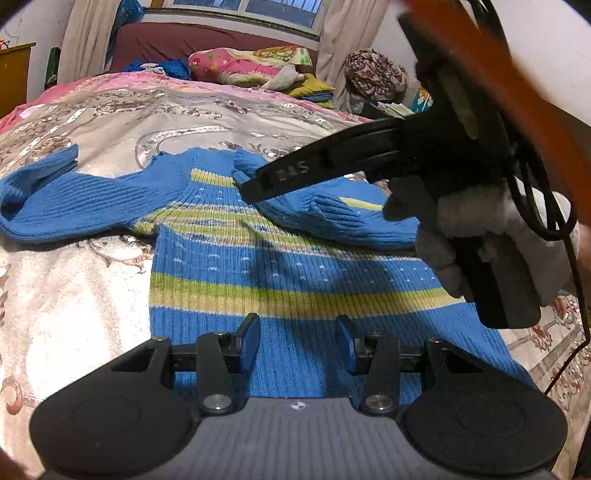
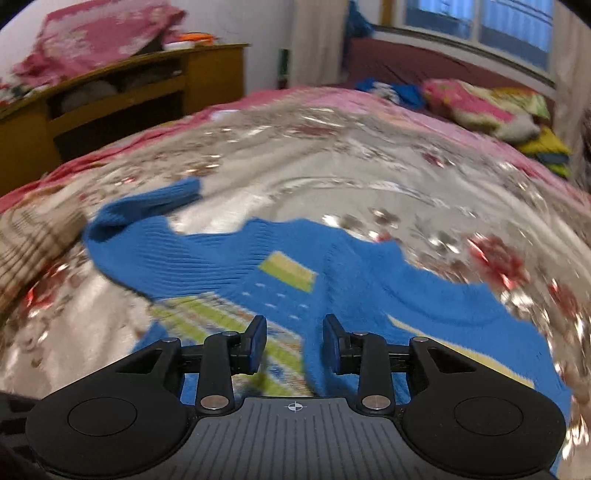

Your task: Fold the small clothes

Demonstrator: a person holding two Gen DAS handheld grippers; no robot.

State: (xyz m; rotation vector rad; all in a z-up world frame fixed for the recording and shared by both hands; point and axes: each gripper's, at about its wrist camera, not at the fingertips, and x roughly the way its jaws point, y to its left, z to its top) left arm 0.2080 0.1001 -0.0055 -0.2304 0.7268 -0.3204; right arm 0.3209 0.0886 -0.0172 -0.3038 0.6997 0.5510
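On the bed, a small blue knitted sweater point(image 1: 280, 258) with green and cream stripes was laid flat on a shiny floral bedspread point(image 1: 110, 122), its body spread toward the left claw point(image 1: 298, 334). One sleeve point(image 1: 55, 199) was stretched out to the side, while the other sleeve point(image 1: 332, 214) had been folded across the chest, which suggested that the sleeve folds were half done. The left claw was held partly open above the hem, nothing between its pads, probably kept there in readiness to steady the hem. The right claw point(image 2: 294, 334) was poised over the folded sleeve, partly open; no cloth could be seen pinched, though blur left this uncertain. It was gripped by a gloved hand point(image 1: 480, 236), seen from the left wrist view. Beyond the sweater, floral pillows point(image 1: 243, 64) were piled near a dark red headboard point(image 1: 184, 40) under a curtained window point(image 1: 258, 9). A wooden cabinet point(image 2: 122, 96) stood beside the bed.
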